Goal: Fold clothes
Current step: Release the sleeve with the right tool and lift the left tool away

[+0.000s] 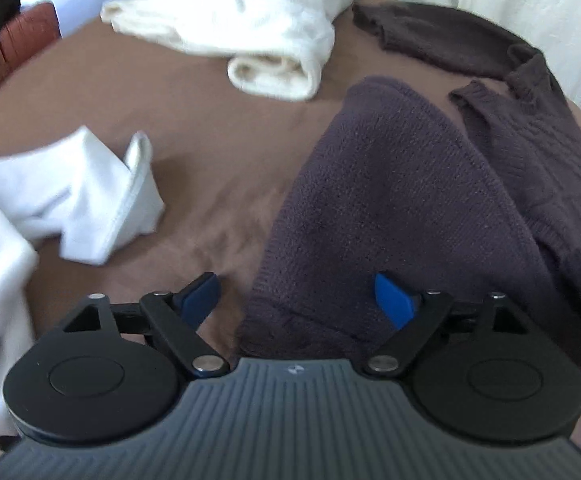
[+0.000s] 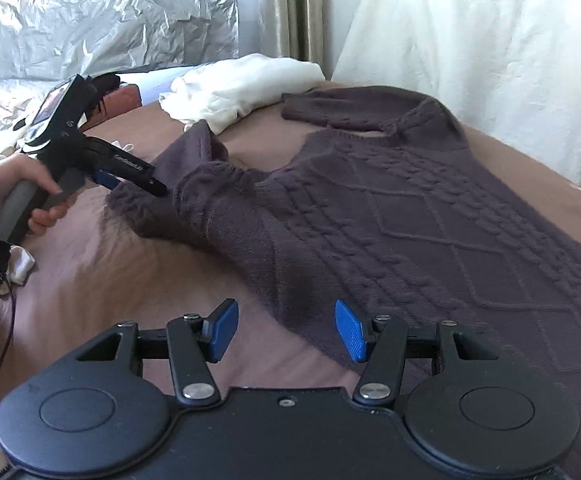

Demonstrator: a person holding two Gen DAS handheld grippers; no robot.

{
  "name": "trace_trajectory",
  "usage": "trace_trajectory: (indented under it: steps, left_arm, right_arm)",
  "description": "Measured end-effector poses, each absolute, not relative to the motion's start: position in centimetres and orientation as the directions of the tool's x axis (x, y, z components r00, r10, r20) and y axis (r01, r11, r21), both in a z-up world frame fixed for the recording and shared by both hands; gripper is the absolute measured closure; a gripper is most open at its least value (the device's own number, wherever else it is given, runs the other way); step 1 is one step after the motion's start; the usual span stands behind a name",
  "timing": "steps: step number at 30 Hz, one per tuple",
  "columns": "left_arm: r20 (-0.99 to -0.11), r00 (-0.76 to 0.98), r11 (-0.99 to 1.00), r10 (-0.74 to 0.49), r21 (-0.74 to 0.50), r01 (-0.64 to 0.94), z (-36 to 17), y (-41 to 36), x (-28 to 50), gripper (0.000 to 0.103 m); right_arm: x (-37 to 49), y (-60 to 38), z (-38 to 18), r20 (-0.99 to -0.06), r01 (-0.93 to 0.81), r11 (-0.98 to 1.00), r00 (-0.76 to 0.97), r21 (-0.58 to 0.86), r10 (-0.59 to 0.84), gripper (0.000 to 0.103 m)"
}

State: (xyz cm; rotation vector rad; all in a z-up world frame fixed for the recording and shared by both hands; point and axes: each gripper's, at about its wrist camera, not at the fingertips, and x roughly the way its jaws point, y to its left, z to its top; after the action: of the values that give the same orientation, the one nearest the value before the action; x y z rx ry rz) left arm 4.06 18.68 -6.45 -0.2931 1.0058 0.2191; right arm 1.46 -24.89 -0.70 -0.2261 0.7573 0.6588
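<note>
A dark purple cable-knit sweater (image 2: pixel 410 220) lies flat on the brown bed cover (image 2: pixel 110 280), its collar toward the far side. One sleeve (image 1: pixel 390 200) is doubled over at the sweater's left edge. My left gripper (image 1: pixel 296 298) hovers over that sleeve's cuff end with its blue pads wide apart and not pressing on the knit. In the right wrist view a hand (image 2: pixel 14 184) holds the left gripper (image 2: pixel 150 186) down at the sleeve. My right gripper (image 2: pixel 287 330) stands open above the sweater's near side edge, with nothing pinched.
A cream garment (image 1: pixel 250 20) lies bunched at the far side of the bed, and white cloth (image 1: pixel 90 200) lies to the left. Crinkled silver foil (image 2: pixel 90 12) and a white drape (image 2: pixel 470 60) stand behind the bed. A thin red cable (image 2: pixel 6 340) hangs at the left.
</note>
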Motion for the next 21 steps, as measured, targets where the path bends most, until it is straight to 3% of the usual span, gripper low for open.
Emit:
trace_trajectory:
  steps: [2,3,5,8,15,17,19,21]
  left_arm:
    - [-0.849,0.526,0.935,0.05,-0.146,-0.324,-6.8,18.8,4.3,0.016]
    - [-0.84,0.541,0.938,0.049,-0.147,-0.315,-6.6,18.7,4.3,0.046]
    - [-0.81,0.585,0.945,0.035,-0.164,-0.282,-5.5,18.3,4.0,0.089]
    - [-0.716,0.693,0.972,0.082,-0.095,-0.213,-1.3,16.6,1.4,0.09]
    - [-0.353,0.935,0.995,-0.037,-0.097,0.003,8.9,13.3,-7.4,0.091]
    - [-0.274,0.958,0.99,-0.083,-0.136,0.047,10.1,13.6,-9.0,0.091]
    - [-0.187,0.968,0.973,-0.166,-0.193,0.129,10.8,14.1,-10.2,0.103]
    - [-0.103,0.964,0.946,-0.246,-0.243,0.215,11.4,14.5,-11.2,0.103]
  right_arm:
    - [1.8,-24.9,-0.7,-0.701,-0.617,0.786,0.543,0.041,0.463,0.044]
    - [1.7,-25.0,-0.7,-0.701,-0.612,0.789,0.542,0.048,0.463,0.044]
    - [1.7,-25.3,-0.9,-0.701,-0.614,0.786,0.532,0.068,0.476,0.044]
    - [1.4,-25.2,-1.5,-0.686,-0.609,0.791,0.547,0.069,0.48,0.044]
    - [-0.8,-25.7,0.6,-0.63,-0.599,0.796,0.585,0.09,0.511,0.044]
    - [-1.4,-25.7,1.2,-0.628,-0.602,0.795,0.591,0.075,0.507,0.044]
    - [-1.8,-25.6,1.6,-0.628,-0.603,0.795,0.594,0.066,0.503,0.044]
    - [-2.1,-25.4,1.7,-0.628,-0.608,0.791,0.59,0.067,0.507,0.044]
